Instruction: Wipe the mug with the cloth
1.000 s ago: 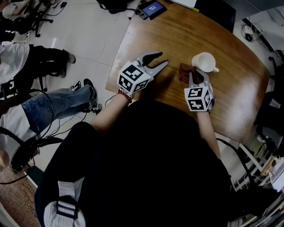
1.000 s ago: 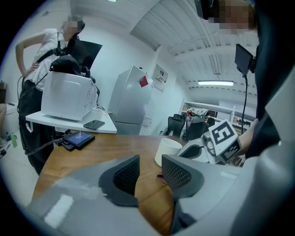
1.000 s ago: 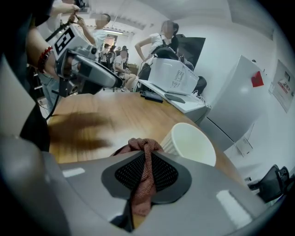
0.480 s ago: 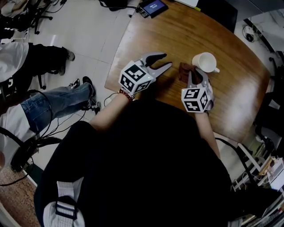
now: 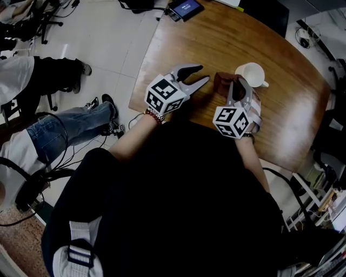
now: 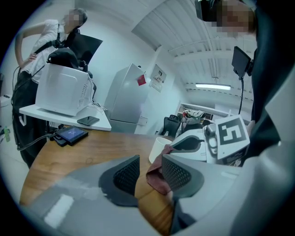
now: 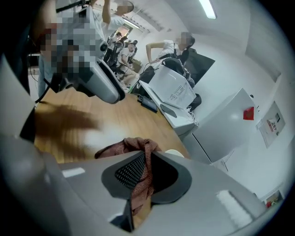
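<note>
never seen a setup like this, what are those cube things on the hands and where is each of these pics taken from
There is no robot here. A person holds a hand-held gripper in each hand, and the cubes with square markers are part of those tools. The picture from above comes from a camera on the person's head, looking down. The other two come from cameras that ride on each gripper and look along its fingers. On the wooden table stands a white mug, and near the far edge lies a tablet. The right gripper has its fingers shut on a reddish-brown cloth, right beside the mug. The left gripper is open and holds nothing.
</note>
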